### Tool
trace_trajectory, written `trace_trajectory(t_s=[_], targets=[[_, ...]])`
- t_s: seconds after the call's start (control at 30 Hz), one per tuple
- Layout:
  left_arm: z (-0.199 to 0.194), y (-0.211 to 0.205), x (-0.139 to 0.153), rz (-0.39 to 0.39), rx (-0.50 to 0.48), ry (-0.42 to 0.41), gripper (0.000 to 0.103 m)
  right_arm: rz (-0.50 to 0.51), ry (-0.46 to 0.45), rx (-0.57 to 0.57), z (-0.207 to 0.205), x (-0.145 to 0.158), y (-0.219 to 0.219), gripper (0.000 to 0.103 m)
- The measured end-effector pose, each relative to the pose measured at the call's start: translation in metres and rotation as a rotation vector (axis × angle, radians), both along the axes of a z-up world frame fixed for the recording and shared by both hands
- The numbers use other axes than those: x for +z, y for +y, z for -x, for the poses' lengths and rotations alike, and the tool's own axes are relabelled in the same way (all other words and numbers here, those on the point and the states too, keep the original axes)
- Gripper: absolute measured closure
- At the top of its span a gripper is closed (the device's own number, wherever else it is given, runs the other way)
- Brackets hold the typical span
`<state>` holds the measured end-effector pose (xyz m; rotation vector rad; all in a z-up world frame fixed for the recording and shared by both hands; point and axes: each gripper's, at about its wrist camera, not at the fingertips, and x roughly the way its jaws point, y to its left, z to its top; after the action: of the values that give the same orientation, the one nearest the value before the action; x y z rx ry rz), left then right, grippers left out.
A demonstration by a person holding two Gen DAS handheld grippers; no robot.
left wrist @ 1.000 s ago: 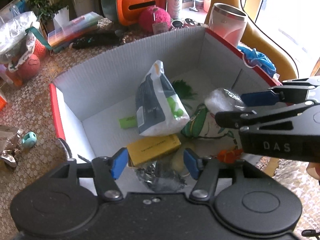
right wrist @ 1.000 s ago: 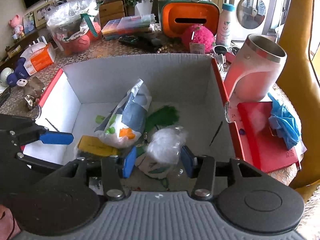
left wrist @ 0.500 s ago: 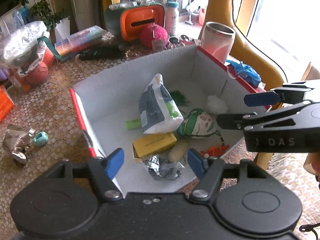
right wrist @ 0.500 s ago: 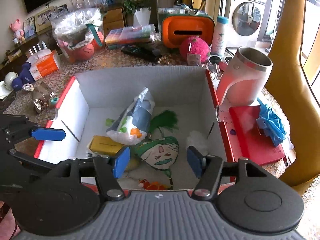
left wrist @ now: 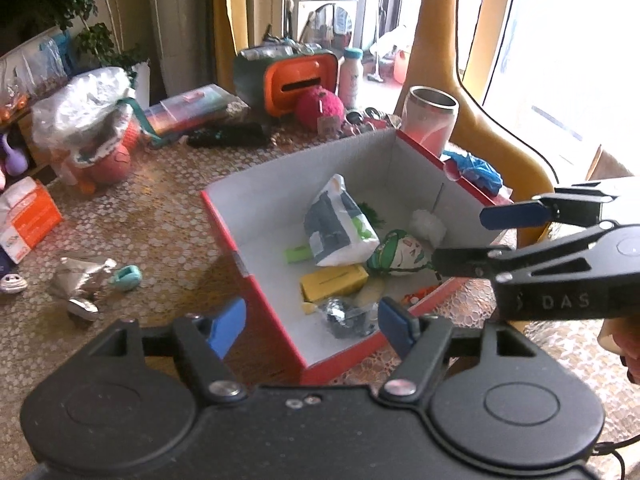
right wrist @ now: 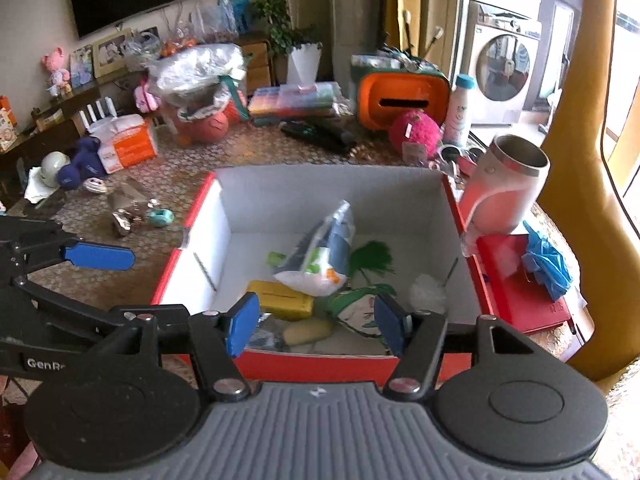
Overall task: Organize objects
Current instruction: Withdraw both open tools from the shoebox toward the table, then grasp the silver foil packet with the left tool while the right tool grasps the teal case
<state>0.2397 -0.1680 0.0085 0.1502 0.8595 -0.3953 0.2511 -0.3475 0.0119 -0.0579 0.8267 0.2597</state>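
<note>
Box (right wrist: 320, 360) below both open claws

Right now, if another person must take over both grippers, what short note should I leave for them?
Left gripper: open, nothing held; jaws have just been opening.
Right gripper: open, nothing held; it opened within the last second.
Both are above the near edge of the red box.
In the box: white pouch, yellow pack, green-faced toy, white puff.
On the table, outside the box: teal piece, crumpled foil, pink tumbler, blue bag.
Left: probably box those loose pieces.
</note>
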Motion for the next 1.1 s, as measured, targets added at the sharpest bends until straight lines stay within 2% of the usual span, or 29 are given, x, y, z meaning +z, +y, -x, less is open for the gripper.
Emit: trace_trajectory(t_s=[0.33, 0.43, 0.6, 0.7, 0.9, 0.97, 1.1], targets=[[0.023, 0.065, 0.010, 0.030, 0.062, -0.040, 0.028, -0.036, -0.042, 0.072, 0.029, 0.014, 0.040, 0.037], [0.028, 0.088, 0.010, 0.027, 0.087, -0.053, 0.027, -0.044, -0.059, 0.088, 0.037, 0.017, 0.054, 0.033], [0.037, 0.126, 0.010, 0.024, 0.129, -0.062, 0.024, -0.067, -0.071, 0.112, 0.045, 0.019, 0.075, 0.032], [0.042, 0.148, 0.010, 0.025, 0.160, -0.068, 0.021, -0.083, -0.074, 0.124, 0.046, 0.017, 0.089, 0.028], [0.044, 0.192, 0.009, 0.047, 0.231, -0.092, 0.014, -0.097, -0.074, 0.151, 0.043, 0.009, 0.119, 0.026], [0.044, 0.203, 0.007, 0.053, 0.244, -0.094, 0.008, -0.109, -0.076, 0.155, 0.041, 0.007, 0.128, 0.023], [0.039, 0.222, 0.000, 0.014, 0.295, -0.112, 0.001, -0.118, -0.071, 0.164, 0.034, 0.000, 0.146, 0.021]])
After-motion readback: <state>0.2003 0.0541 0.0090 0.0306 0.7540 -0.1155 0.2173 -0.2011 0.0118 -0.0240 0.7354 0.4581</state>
